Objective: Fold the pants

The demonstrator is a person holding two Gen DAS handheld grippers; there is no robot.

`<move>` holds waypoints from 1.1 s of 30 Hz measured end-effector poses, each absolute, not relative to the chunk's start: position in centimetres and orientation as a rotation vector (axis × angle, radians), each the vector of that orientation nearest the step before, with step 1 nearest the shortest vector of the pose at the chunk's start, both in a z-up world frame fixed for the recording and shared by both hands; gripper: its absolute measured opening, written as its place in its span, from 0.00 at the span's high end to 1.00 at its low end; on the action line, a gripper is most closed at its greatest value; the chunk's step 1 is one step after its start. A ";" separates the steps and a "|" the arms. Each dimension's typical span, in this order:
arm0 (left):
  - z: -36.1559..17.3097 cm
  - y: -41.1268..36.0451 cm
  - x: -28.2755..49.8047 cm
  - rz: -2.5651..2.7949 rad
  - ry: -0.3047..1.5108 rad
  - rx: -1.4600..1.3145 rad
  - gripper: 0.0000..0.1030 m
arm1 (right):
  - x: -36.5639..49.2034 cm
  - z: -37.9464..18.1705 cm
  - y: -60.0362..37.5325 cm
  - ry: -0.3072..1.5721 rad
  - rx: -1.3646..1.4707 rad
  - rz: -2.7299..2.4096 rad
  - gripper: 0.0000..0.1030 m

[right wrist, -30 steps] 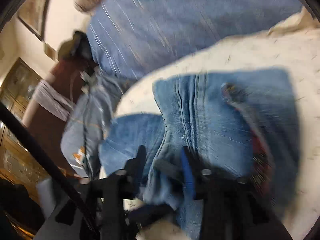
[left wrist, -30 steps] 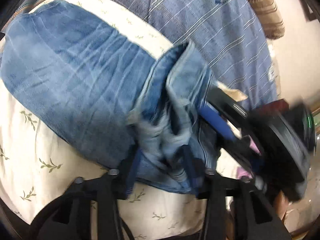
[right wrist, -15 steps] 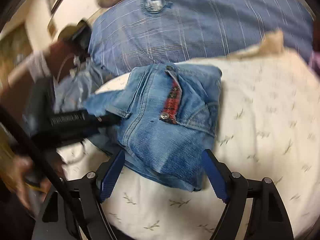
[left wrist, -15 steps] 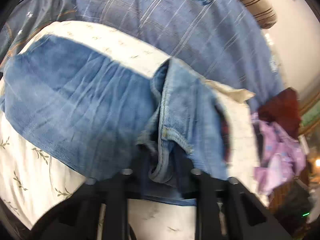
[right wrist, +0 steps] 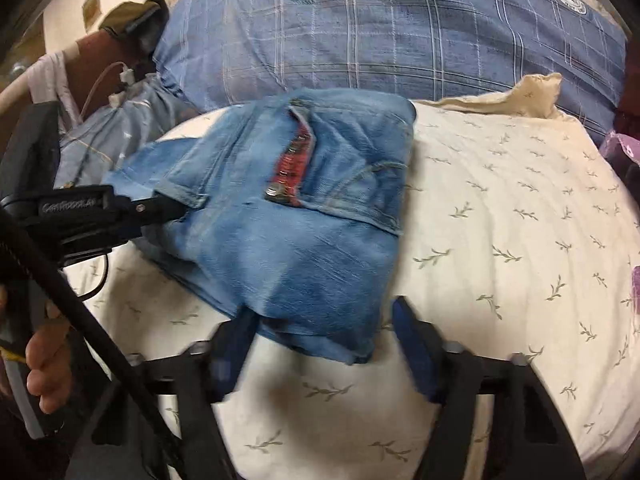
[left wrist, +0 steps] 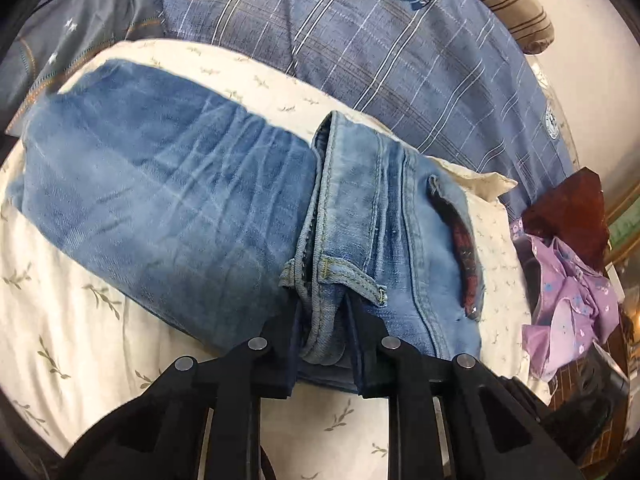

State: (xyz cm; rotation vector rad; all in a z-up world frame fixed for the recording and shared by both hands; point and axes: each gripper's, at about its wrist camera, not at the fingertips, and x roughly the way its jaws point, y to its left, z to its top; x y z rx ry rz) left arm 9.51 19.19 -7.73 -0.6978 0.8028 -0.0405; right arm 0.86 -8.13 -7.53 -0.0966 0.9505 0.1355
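Faded blue denim pants (left wrist: 168,208) lie partly folded on the cream leaf-print bedsheet (right wrist: 520,220), waist end doubled over the legs. Left gripper (left wrist: 324,332) pinches a bunched waistband fold at the pants' near edge. Right gripper (right wrist: 324,344), jaws just narrowing but spread, straddles the pants' near corner without pressing. Judged: midway; squaring and another fold remain.
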 end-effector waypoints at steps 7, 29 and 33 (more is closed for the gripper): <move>-6.7 17.7 10.7 -0.142 0.801 -0.721 0.84 | 0.9 -4.5 -11.6 0.931 0.113 0.134 0.84; -3.7 20.0 7.2 0.016 0.719 -0.627 0.57 | -4.8 -1.2 -12.6 0.782 0.077 0.103 0.29; -1.4 22.4 6.6 0.148 0.715 -0.575 0.52 | -3.9 -0.6 -10.1 0.801 0.094 0.205 0.29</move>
